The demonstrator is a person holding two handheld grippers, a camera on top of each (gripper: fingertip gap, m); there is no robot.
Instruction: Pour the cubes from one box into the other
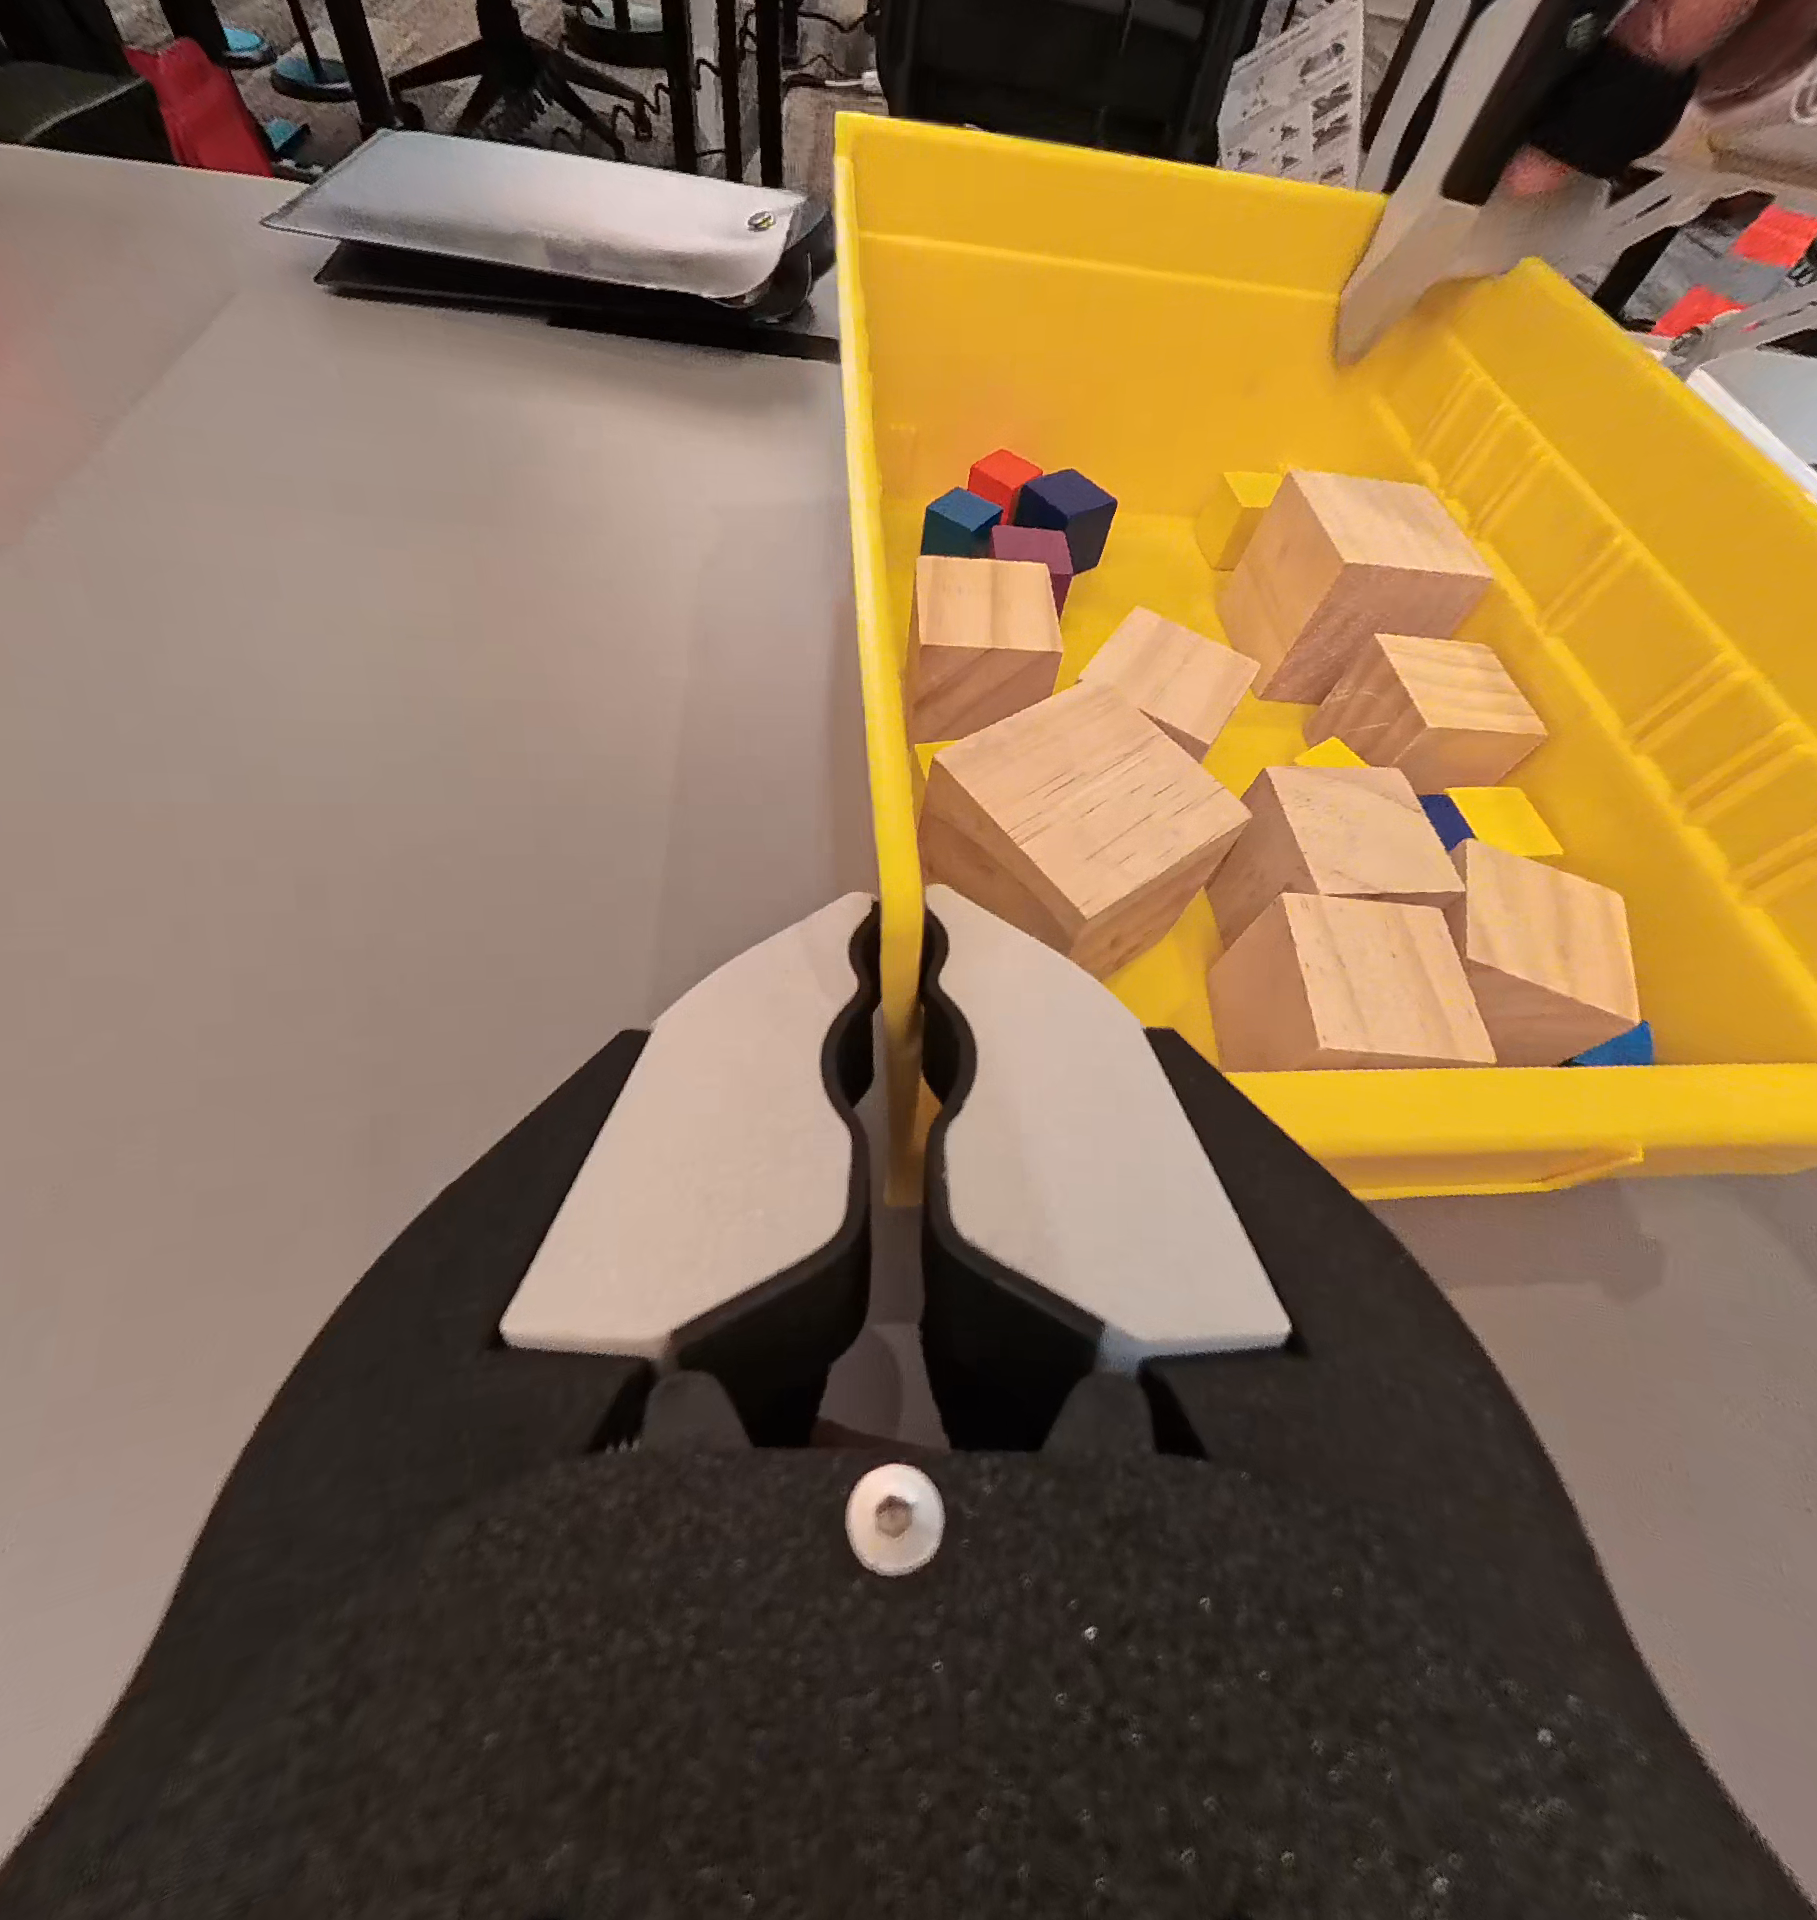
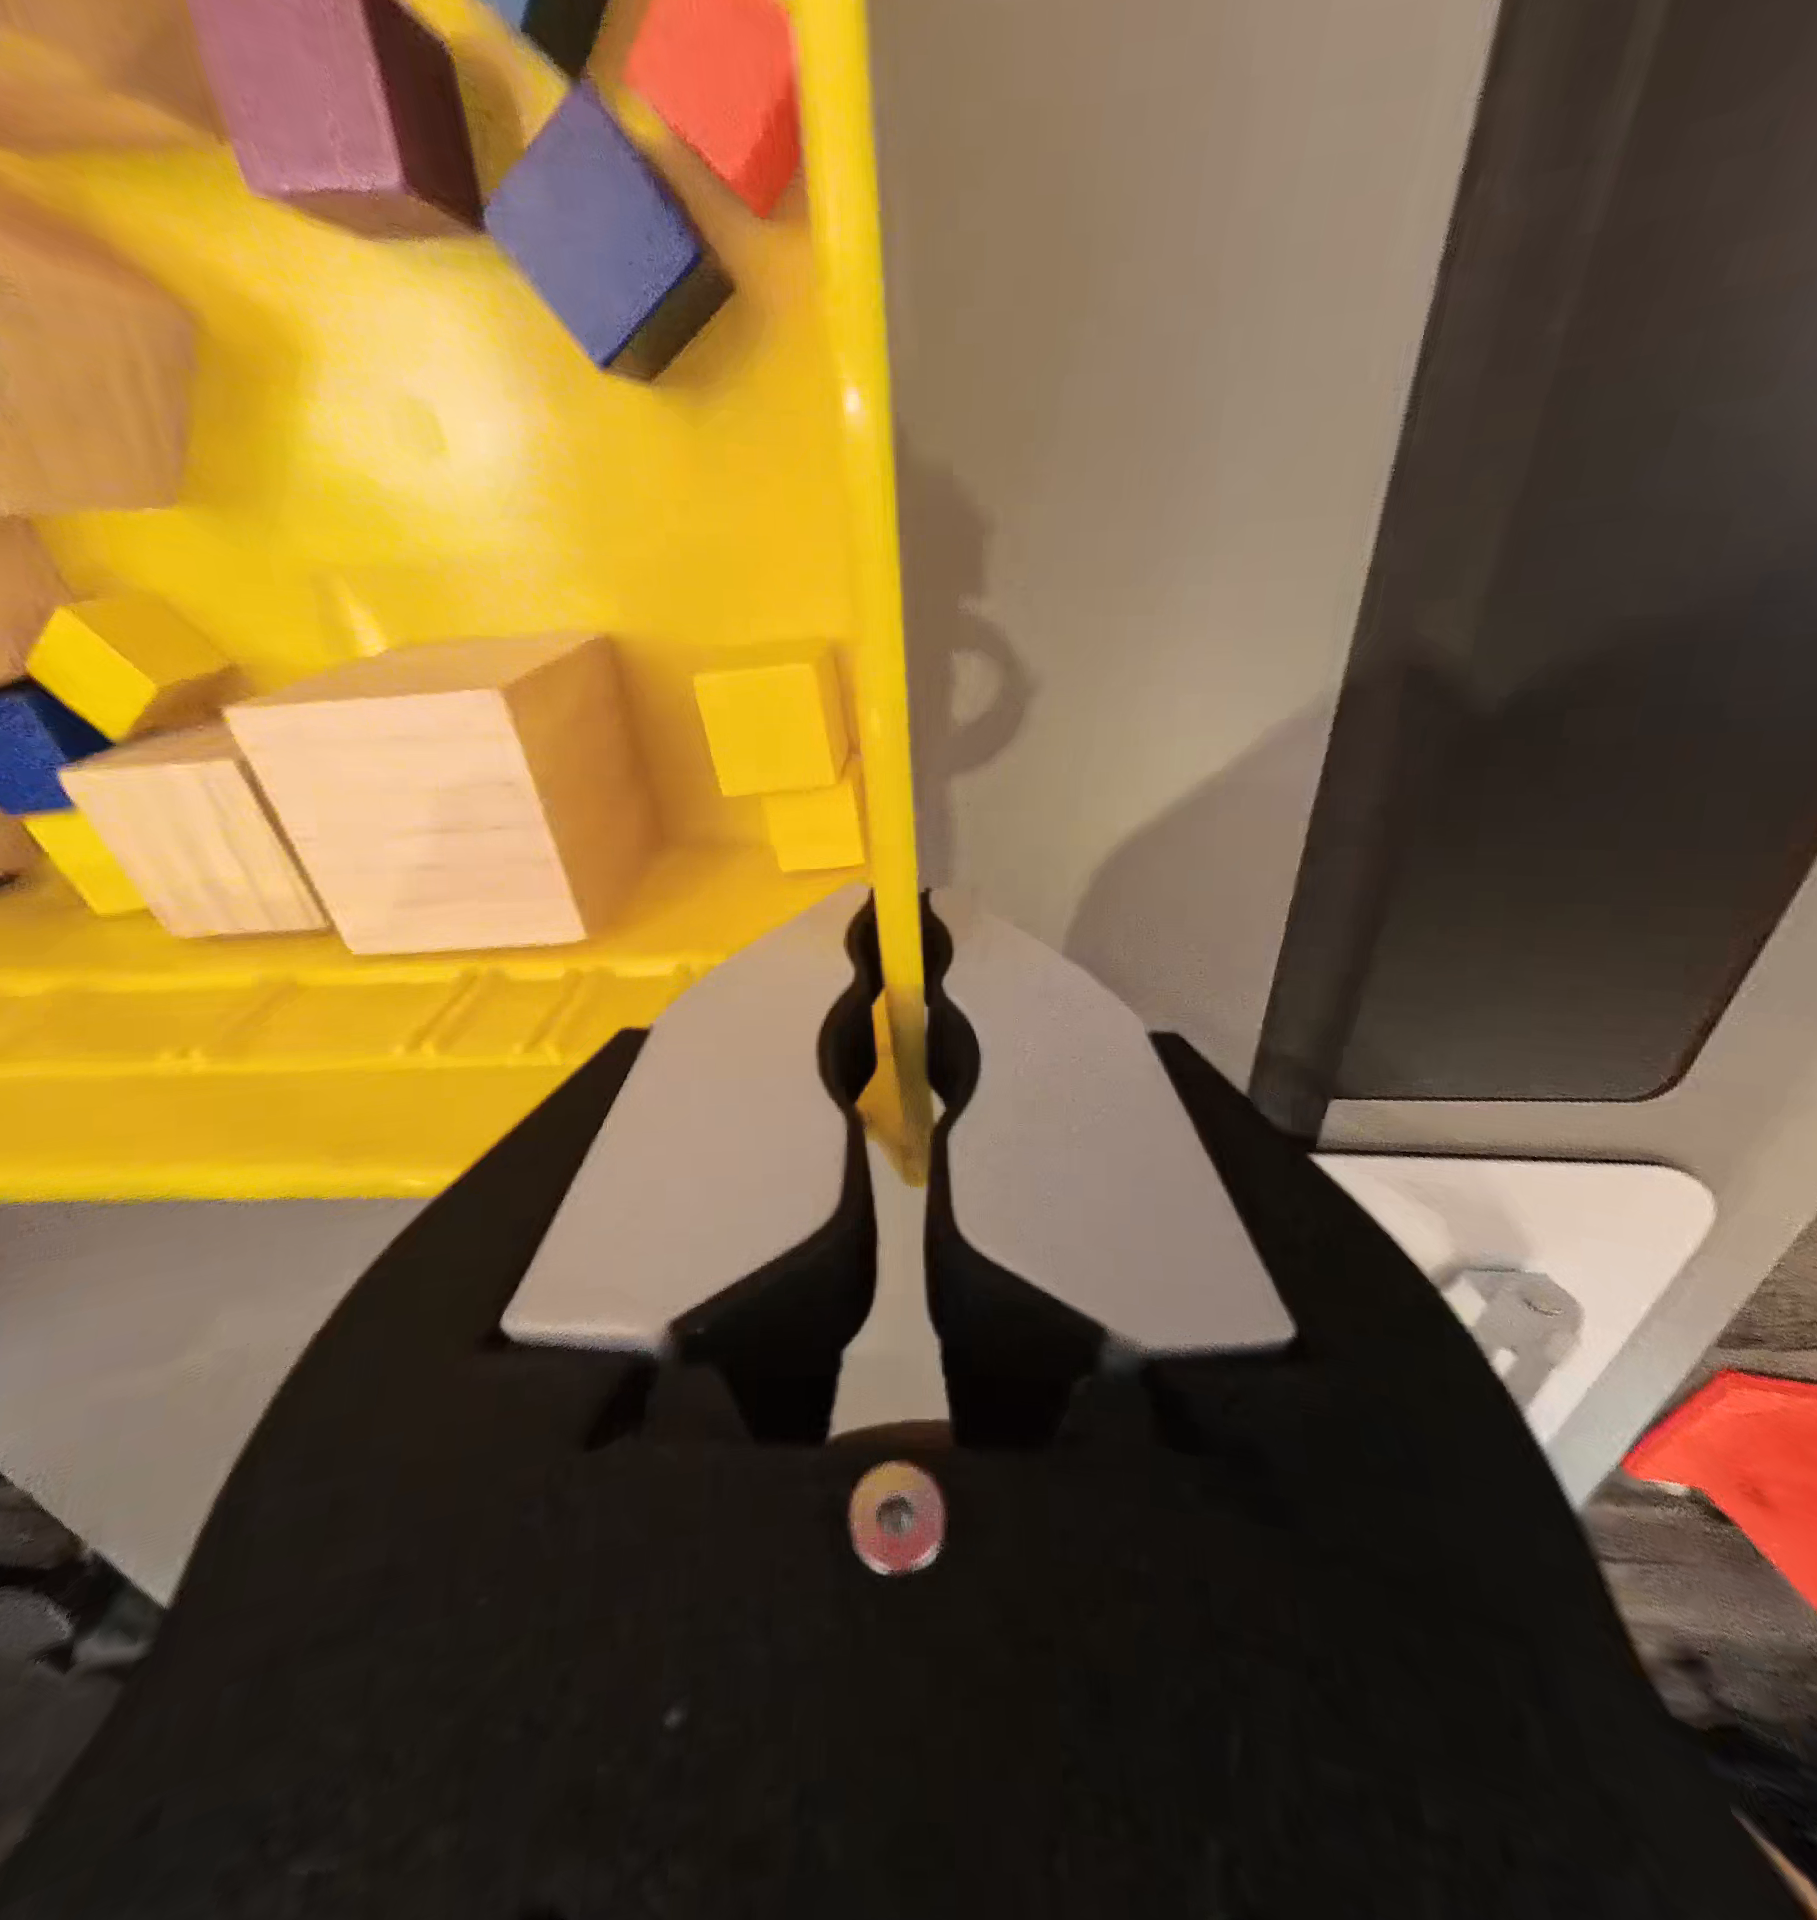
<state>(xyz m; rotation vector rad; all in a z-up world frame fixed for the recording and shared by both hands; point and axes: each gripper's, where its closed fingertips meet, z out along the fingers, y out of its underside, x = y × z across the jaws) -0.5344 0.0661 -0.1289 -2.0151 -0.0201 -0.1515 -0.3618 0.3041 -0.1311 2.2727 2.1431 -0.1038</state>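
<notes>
**Thin-wall grip, loose load**

Left gripper (image 1: 899,940) and right gripper (image 2: 899,920) fingers pinched narrow on walls of yellow box (image 1: 1143,312), resting on tabletop (image 1: 364,727). Inside box: wooden cubes (image 1: 1080,821), small coloured cubes (image 1: 1029,509). Risk: wall slipping free, cubes shifting, spilling beside box.

left gripper (image 1: 901,925) clamping yellow box (image 1: 1091,312) wall

left gripper (image 1: 901,925): black, grainy-textured body; 2 pale grey fingers (image 1: 717,1122) with wavy black inner edges
left screw (image 1: 893,1520): white round washer, hex socket
right gripper (image 2: 899,914): matching black body, 2 grey fingers (image 2: 1080,1132)
right screw (image 2: 895,1517): silvery washer, hex socket
hand (image 1: 1610,99): black fingerless glove
</notes>
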